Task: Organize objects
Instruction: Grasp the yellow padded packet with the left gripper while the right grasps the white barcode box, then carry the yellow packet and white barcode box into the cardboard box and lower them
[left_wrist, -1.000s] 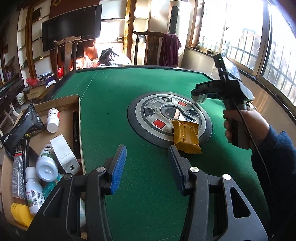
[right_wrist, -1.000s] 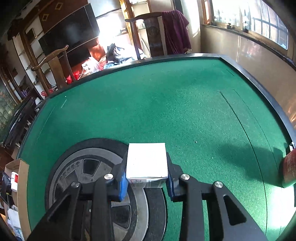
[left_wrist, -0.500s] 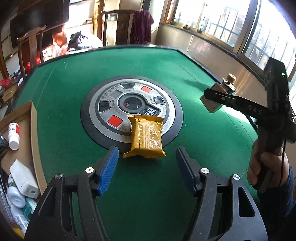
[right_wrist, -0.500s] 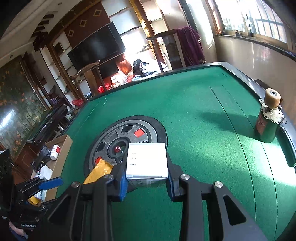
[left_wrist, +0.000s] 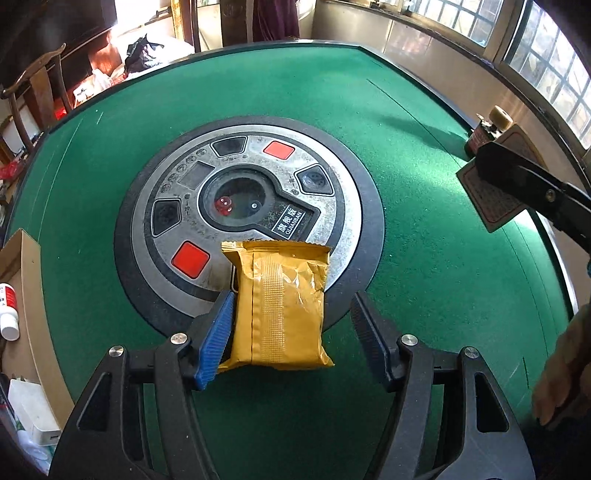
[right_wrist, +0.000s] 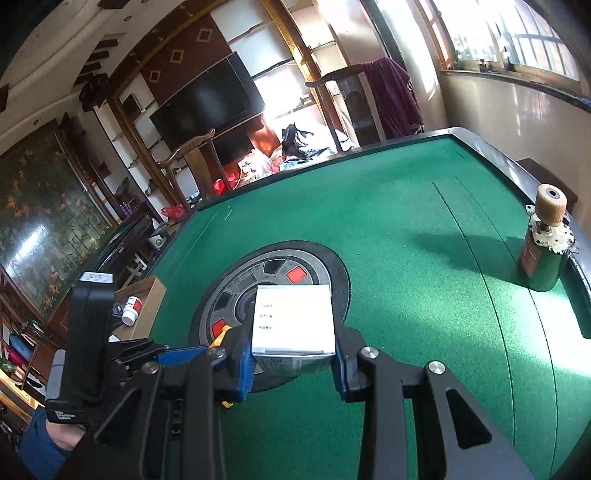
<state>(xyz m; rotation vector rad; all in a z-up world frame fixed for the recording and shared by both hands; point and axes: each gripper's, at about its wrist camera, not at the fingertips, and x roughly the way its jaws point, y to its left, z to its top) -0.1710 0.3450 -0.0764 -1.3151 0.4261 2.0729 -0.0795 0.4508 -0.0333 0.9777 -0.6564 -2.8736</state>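
Observation:
A yellow foil packet (left_wrist: 282, 306) lies on the green felt table (left_wrist: 424, 258), half on the round grey centre panel (left_wrist: 243, 206). My left gripper (left_wrist: 291, 332) is open around the packet: its left pad touches the packet's edge and its right pad stands apart. My right gripper (right_wrist: 293, 360) is shut on a small white box (right_wrist: 293, 319) and holds it above the table. The box's underside also shows in the left wrist view (left_wrist: 491, 199), at the far right. A corner of the yellow packet (right_wrist: 221, 334) peeks out beside the left gripper in the right wrist view.
A cardboard box (left_wrist: 26, 295) at the table's left edge holds a white bottle (left_wrist: 7, 310) and other white items. A green bottle with a wooden cap (right_wrist: 543, 243) stands at the table's right rim. Chairs and a TV lie beyond the far edge.
My left gripper has moved forward and down, so the yellow packet now sits between its fingers. My right gripper has lifted and drawn back with the white box still in it.

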